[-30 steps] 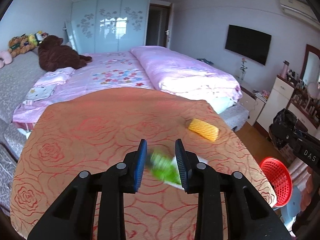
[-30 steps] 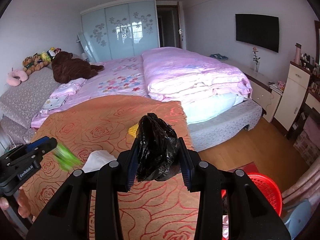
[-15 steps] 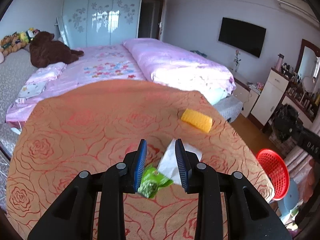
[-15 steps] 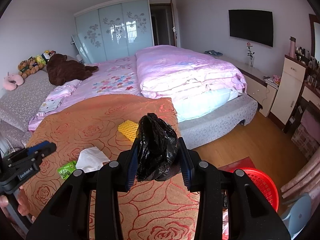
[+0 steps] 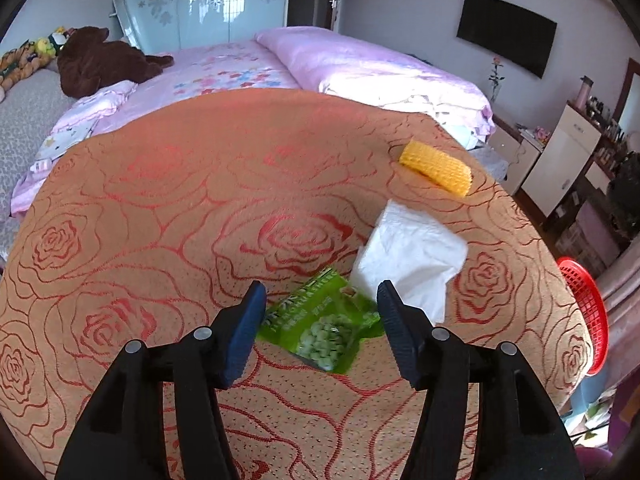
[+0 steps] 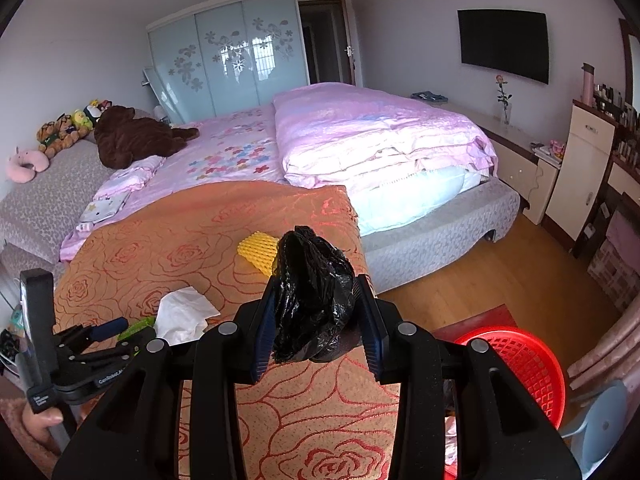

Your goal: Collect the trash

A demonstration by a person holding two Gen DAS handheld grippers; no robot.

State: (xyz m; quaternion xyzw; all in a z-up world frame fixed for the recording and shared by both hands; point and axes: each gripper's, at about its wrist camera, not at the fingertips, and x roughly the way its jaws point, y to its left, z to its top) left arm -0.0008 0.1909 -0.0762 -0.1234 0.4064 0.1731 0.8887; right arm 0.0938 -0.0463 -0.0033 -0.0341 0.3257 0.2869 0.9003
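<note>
Three pieces of trash are seen on the orange rose-patterned cloth (image 5: pixel 160 200): a green snack packet (image 5: pixel 320 326), a white tissue (image 5: pixel 408 256) and a yellow foam sleeve (image 5: pixel 436 166). Left gripper (image 5: pixel 322 322) is held low over the cloth, jaws just opened wider and standing apart; the green packet lies between them, pressed by neither pad. The tissue is touching the packet's far edge, just beside the right-hand finger. The foam sleeve is well apart, near the cloth's far corner. Right gripper (image 6: pixel 316 316) is clamped on a crumpled black plastic bag (image 6: pixel 312 296), held above the cloth's edge. A red basket (image 6: pixel 520 364) is seen on the floor beside the cloth.
</note>
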